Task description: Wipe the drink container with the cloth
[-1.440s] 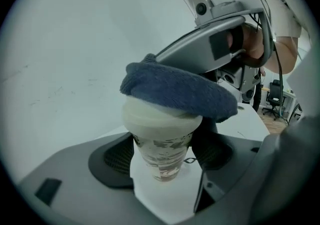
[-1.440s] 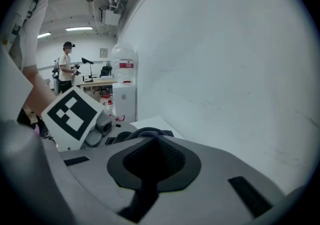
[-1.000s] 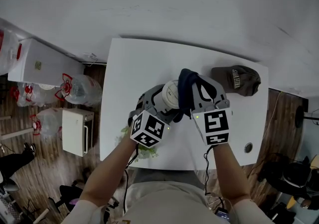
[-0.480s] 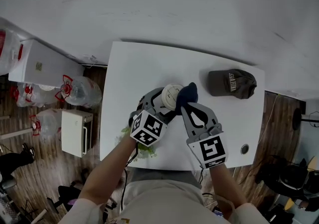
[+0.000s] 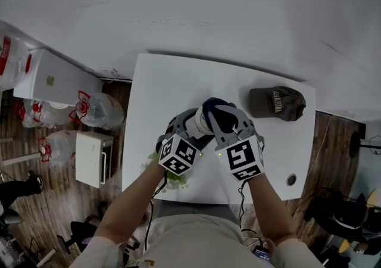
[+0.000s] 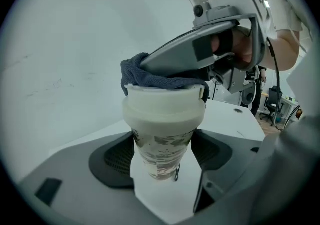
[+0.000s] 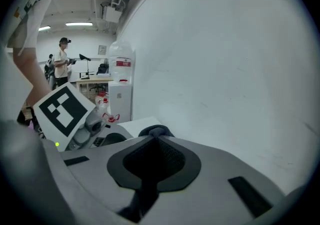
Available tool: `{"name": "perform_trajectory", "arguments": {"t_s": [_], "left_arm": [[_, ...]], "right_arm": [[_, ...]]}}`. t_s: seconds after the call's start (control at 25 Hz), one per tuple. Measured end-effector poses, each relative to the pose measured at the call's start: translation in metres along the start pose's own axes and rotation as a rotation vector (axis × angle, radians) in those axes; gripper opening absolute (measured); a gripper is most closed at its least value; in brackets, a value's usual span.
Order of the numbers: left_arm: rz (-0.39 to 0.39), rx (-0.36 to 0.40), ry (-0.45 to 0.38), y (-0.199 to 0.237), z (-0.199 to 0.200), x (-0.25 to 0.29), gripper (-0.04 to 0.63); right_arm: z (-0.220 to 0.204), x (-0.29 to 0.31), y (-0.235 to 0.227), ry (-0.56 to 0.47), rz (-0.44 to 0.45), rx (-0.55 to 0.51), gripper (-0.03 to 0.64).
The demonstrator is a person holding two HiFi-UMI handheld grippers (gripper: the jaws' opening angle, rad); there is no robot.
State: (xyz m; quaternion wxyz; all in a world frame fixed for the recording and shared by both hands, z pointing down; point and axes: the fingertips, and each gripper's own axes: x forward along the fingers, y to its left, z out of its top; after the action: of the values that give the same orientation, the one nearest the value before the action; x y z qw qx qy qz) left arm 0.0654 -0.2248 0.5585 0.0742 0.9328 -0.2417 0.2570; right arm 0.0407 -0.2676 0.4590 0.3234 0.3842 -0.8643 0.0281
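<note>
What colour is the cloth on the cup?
Dark blue; the cloth on the cup shows best in the left gripper view.

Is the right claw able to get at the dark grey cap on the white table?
Probably yes: only bare white table separates the right claw from the dark grey cap. But it is shut on the dark blue cloth, so gripping looks unlikely.

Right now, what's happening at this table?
A person works two handheld grippers over the white table. The left gripper is clamped on the body of a lidded drink cup. The right gripper is shut on a dark blue cloth, pressing it on the cup's lid. A dark cap lies apart.
</note>
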Motion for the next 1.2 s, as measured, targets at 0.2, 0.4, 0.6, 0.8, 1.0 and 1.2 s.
{"name": "perform_trajectory", "arguments": {"t_s": [0.2, 0.4, 0.6, 0.8, 1.0, 1.2], "left_arm": [[-0.007, 0.005, 0.005, 0.000, -0.001, 0.000, 0.371], [-0.015, -0.007, 0.023, 0.000, -0.002, 0.000, 0.371], [-0.028, -0.014, 0.042, -0.001, -0.003, 0.001, 0.371], [-0.044, -0.017, 0.050, 0.000, -0.003, 0.001, 0.371], [-0.057, 0.003, 0.049, -0.002, -0.002, 0.000, 0.370], [-0.050, -0.004, 0.048, -0.001, -0.004, -0.001, 0.370]], "right_arm": [[-0.013, -0.006, -0.021, -0.002, -0.097, 0.052, 0.037], [-0.023, -0.025, -0.011, 0.026, -0.082, 0.076, 0.035], [-0.028, -0.042, 0.010, 0.067, -0.063, 0.018, 0.035], [-0.007, -0.028, 0.041, 0.071, 0.051, -0.097, 0.035], [0.008, -0.006, 0.046, 0.017, 0.098, -0.140, 0.035], [0.009, 0.007, 0.006, -0.076, 0.027, 0.001, 0.037]]}}
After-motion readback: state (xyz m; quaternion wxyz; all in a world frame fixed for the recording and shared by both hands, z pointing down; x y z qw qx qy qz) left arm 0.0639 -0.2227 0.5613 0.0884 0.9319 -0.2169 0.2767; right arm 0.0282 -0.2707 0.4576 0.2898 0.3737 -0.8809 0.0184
